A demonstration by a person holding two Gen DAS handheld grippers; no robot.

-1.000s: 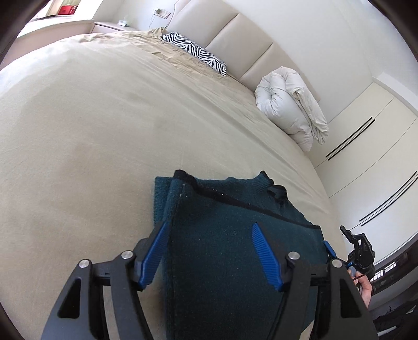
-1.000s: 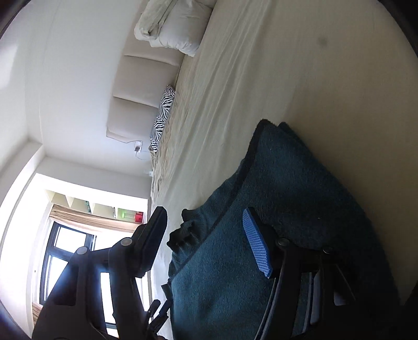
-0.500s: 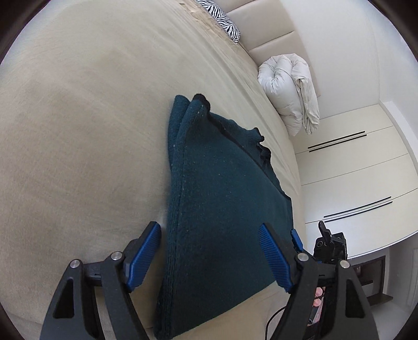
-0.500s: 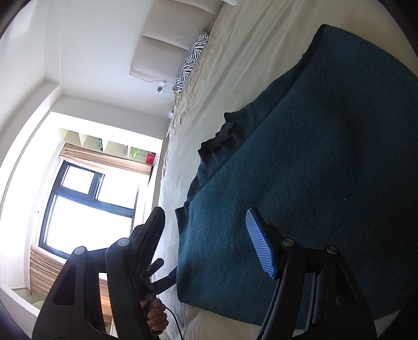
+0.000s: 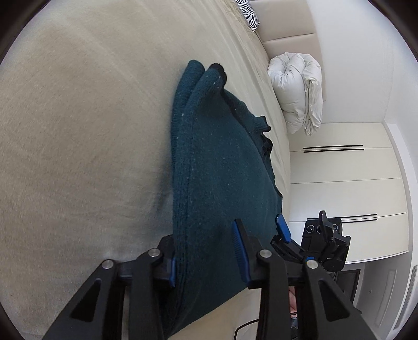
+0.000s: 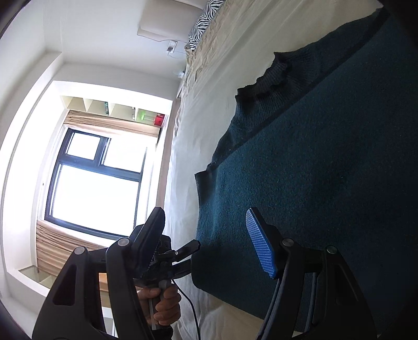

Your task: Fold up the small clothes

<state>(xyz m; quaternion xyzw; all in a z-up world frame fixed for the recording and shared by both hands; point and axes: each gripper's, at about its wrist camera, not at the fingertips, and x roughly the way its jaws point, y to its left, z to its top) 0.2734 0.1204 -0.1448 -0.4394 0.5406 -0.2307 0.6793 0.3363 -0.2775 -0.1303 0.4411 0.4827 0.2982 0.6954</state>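
A dark teal knitted sweater (image 5: 219, 167) lies folded on the beige bed (image 5: 78, 130); its ribbed collar shows in the right wrist view (image 6: 271, 78). My left gripper (image 5: 205, 257) has closed in on the sweater's near folded edge, the thick layers between its blue pads. My right gripper (image 6: 206, 235) is open over the sweater's (image 6: 326, 170) other near corner, one finger above the cloth, the other beside it. The right gripper also shows in the left wrist view (image 5: 284, 230).
A rolled white duvet (image 5: 297, 89) and a zebra pillow (image 5: 247, 13) lie at the headboard end. White wardrobe doors (image 5: 344, 183) stand beyond the bed. A bright window (image 6: 96, 180) is on the other side.
Both grippers dropped lower to the sweater's near edge. My left gripper's fingers narrowed from wide open onto the folded edge. The right gripper stayed open.
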